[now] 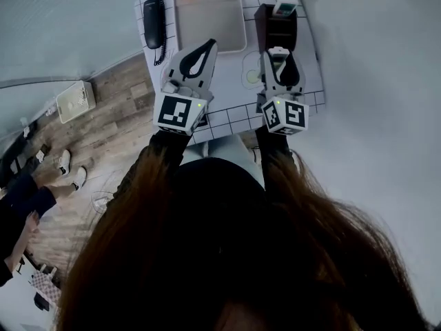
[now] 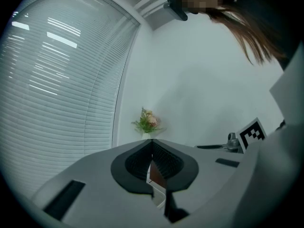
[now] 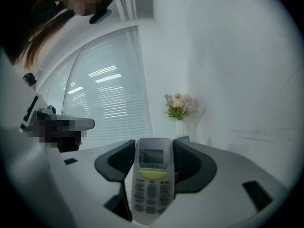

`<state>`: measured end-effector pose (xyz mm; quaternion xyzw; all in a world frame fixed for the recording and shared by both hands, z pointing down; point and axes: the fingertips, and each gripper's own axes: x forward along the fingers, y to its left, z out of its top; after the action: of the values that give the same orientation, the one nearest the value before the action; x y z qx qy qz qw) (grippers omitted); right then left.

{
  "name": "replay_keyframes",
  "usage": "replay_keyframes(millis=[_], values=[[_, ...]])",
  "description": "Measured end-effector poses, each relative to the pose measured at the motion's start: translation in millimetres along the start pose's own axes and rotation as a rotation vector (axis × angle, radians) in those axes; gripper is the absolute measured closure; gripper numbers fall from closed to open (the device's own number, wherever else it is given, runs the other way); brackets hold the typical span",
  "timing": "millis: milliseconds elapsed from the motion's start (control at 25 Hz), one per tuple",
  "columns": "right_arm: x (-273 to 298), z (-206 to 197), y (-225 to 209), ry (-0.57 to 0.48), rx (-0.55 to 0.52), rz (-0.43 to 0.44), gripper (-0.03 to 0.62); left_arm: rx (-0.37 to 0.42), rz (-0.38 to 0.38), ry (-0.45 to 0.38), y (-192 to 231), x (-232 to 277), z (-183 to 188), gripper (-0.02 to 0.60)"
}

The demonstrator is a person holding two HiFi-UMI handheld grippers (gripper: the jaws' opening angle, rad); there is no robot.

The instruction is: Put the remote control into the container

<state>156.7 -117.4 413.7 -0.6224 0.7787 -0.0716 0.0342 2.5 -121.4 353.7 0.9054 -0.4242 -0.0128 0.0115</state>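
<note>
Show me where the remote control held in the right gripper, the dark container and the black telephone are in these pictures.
remote control [image 3: 151,174]: right gripper view, on its yellow button.
dark container [image 1: 264,25]: head view, on its left wall.
black telephone [image 1: 153,19]: head view, on the middle of the handset.

Light: cool, soft daylight through the blinds [image 2: 61,89], frame left.
Glare: bright streaks on the slats, upper left.
Distortion: fisheye bending, dark corners.
Focus: remote control [image 3: 152,179] sharp; hair [image 1: 227,254] soft, dim.

White wall [image 2: 204,89], slatted window blinds [image 2: 61,80], wood-plank floor [image 1: 114,133], grid-topped table [image 1: 227,114], small vase of flowers [image 3: 179,109]
</note>
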Motion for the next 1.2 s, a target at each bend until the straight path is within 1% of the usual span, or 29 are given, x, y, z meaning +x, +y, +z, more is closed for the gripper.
replay_keyframes(millis=[120, 320, 720, 960, 1200], values=[[4.1, 14.5, -12.4, -0.031, -0.001, -0.008, 0.342, -0.003, -0.006, -0.006, -4.6, 12.7, 2.2, 0.574], [14.5, 26.6, -27.7, -0.051, 0.001, -0.004, 0.342, 0.002, -0.004, -0.013, -7.7, 29.4, 4.0, 0.574], [49.6, 46.0, -46.3, -0.091, -0.001, 0.041, 0.342, 0.007, 0.038, 0.003, -1.5, 45.9, 1.5, 0.572], [81.7, 45.3, -62.8, -0.105, -0.015, 0.054, 0.342, 0.000, 0.078, 0.026, 7.9, 47.5, -3.5, 0.574], [115.3, 26.9, -76.7, -0.090, -0.044, 0.063, 0.342, -0.004, 0.128, 0.062, 21.4, 43.8, -10.9, 0.572]])
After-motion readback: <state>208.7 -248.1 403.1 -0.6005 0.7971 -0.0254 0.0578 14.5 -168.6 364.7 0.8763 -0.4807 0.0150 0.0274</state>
